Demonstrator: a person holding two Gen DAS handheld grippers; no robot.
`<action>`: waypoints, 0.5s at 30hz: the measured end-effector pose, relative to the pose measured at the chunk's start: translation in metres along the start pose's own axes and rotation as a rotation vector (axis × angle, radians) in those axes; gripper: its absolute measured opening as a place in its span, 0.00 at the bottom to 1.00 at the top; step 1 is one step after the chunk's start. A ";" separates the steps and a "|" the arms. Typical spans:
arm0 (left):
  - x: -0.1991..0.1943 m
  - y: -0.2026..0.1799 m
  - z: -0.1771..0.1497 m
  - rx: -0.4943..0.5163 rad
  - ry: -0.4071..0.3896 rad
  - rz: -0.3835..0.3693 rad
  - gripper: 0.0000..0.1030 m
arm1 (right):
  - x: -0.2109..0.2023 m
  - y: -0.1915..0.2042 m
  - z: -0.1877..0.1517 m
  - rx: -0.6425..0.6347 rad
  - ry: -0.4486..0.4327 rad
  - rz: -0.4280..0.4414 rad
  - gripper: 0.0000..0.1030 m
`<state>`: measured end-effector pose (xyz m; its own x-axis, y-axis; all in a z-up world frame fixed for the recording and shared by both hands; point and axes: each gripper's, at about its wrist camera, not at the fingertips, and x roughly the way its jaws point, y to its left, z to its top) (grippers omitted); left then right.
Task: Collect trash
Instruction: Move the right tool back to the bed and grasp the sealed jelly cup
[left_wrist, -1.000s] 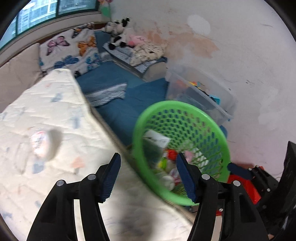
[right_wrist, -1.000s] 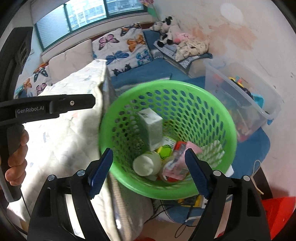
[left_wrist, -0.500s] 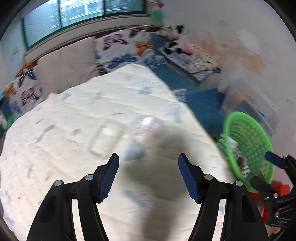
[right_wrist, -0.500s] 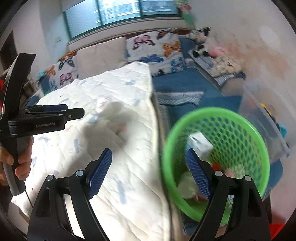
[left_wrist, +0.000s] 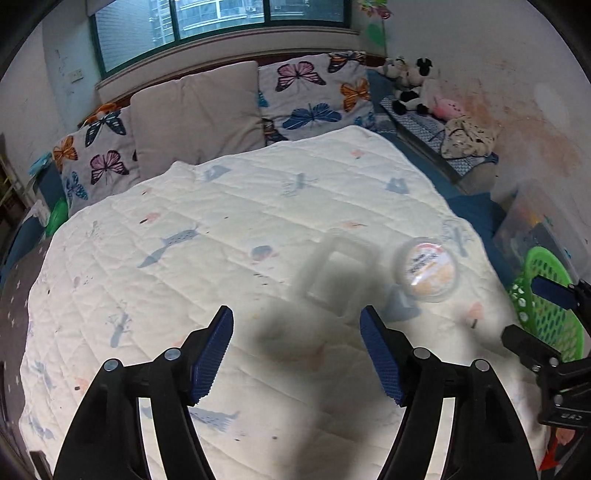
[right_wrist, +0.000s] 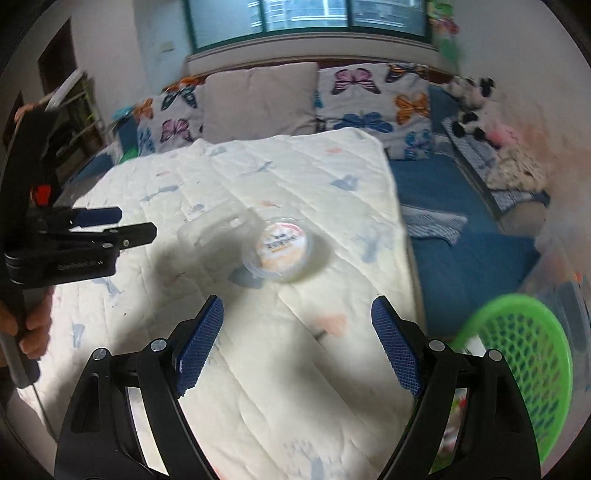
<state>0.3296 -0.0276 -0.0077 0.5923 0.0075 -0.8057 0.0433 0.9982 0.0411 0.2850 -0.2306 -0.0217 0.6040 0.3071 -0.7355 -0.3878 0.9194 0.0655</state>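
A clear rectangular plastic tray and a round lidded plastic cup lie on the white quilt of the bed. My left gripper is open and empty, hovering just short of the tray. My right gripper is open and empty, short of the cup; the tray lies left of it. The green trash basket stands off the bed's right edge and also shows in the left wrist view. The left gripper shows at the left of the right wrist view.
Butterfly pillows and a beige cushion line the headboard. Stuffed toys and a blue mat lie right of the bed. A clear storage bin stands by the wall behind the basket.
Both grippers have swung left, away from the green basket and over the bed. The tray and cup now lie ahead of the fingers. Both stay open and empty.
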 end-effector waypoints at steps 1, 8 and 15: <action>0.002 0.004 -0.001 -0.003 0.004 0.004 0.67 | 0.008 0.004 0.002 -0.014 0.006 -0.001 0.80; 0.015 0.018 -0.003 -0.009 0.023 -0.001 0.69 | 0.048 0.014 0.012 -0.063 0.054 -0.009 0.80; 0.021 0.019 -0.004 0.010 0.018 -0.045 0.73 | 0.079 0.016 0.020 -0.100 0.085 -0.030 0.80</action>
<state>0.3394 -0.0082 -0.0262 0.5749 -0.0367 -0.8174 0.0780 0.9969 0.0101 0.3404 -0.1867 -0.0658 0.5570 0.2546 -0.7906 -0.4405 0.8975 -0.0213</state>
